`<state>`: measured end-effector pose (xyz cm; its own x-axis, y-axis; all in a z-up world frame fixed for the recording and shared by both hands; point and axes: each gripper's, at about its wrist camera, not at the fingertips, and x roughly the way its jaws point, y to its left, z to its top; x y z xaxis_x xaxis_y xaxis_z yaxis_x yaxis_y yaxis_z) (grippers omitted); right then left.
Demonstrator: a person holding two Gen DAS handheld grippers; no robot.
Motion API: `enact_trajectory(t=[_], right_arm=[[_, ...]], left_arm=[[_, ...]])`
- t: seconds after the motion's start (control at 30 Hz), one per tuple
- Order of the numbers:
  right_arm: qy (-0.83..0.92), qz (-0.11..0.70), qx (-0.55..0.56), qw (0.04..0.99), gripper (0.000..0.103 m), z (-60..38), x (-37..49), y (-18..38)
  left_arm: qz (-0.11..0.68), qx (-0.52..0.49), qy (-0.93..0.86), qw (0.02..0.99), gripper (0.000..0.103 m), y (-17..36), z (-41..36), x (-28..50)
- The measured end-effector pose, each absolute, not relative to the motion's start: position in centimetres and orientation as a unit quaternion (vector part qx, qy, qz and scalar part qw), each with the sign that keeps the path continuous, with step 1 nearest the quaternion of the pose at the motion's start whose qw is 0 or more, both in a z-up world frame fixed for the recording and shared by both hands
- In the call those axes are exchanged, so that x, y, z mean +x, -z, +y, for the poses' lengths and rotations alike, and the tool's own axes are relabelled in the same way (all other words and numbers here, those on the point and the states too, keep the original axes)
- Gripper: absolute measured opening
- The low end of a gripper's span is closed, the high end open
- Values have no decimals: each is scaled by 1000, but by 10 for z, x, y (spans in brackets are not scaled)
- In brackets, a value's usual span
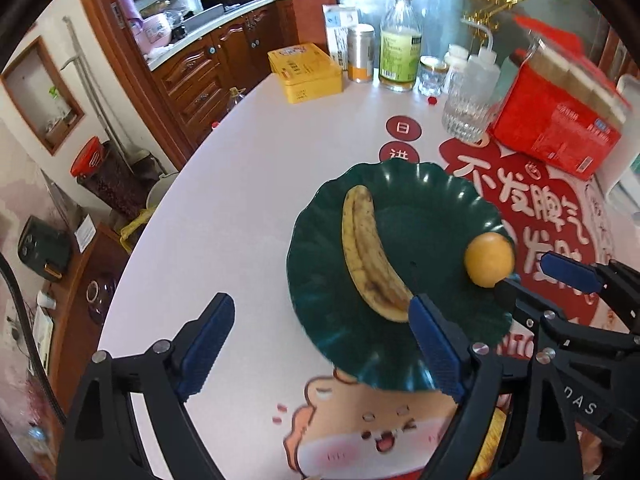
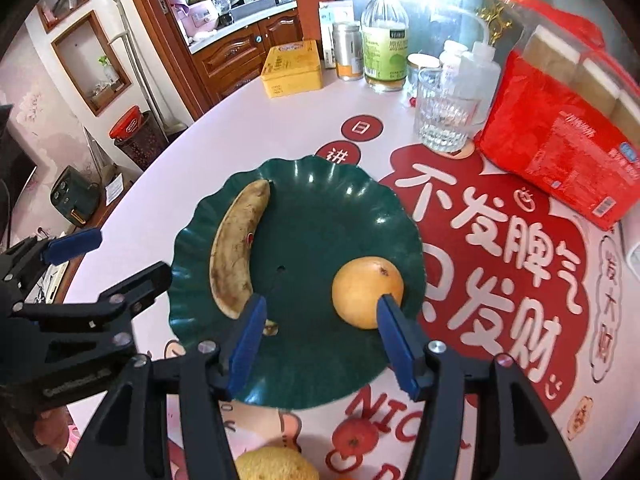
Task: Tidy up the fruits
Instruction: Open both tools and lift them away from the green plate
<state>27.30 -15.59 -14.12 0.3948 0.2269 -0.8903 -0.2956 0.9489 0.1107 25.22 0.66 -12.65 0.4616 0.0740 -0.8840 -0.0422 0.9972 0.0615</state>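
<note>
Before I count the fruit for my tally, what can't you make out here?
- Yellow fruit, right wrist view: cut off by the bottom edge, kind unclear.
- Banana tip, left wrist view: hidden behind a gripper finger.
- Bottle label, both views: too small to read.

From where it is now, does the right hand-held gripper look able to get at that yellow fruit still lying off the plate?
Probably yes. The yellow fruit lies on the table just below the right hand-held gripper, whose jaws stand apart and empty over the green plate; nothing blocks the way.

A yellow fruit (image 2: 276,463), perhaps a lemon, is cut off below.
</note>
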Motion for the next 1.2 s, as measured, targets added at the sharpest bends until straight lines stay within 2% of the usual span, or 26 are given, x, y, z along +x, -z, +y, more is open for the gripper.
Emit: enact_trajectory(t=[0.47,0.63,0.9,1.2], right_arm=[[-152,489,-19,859,58,-171,187,80],[-149,473,-12,868,62,-182,153,61],[-137,462,-10,876,66,-194,114,48],[-128,460,-16,878,66,-200,92,50]], left_arm=[[486,-15,-59,872,89,72,10,140],[481,-26,-57,874,89,61,9,108],[458,-4,-77,886,89,51,5,71],[480,-7,-50,876,88,65,-5,58]])
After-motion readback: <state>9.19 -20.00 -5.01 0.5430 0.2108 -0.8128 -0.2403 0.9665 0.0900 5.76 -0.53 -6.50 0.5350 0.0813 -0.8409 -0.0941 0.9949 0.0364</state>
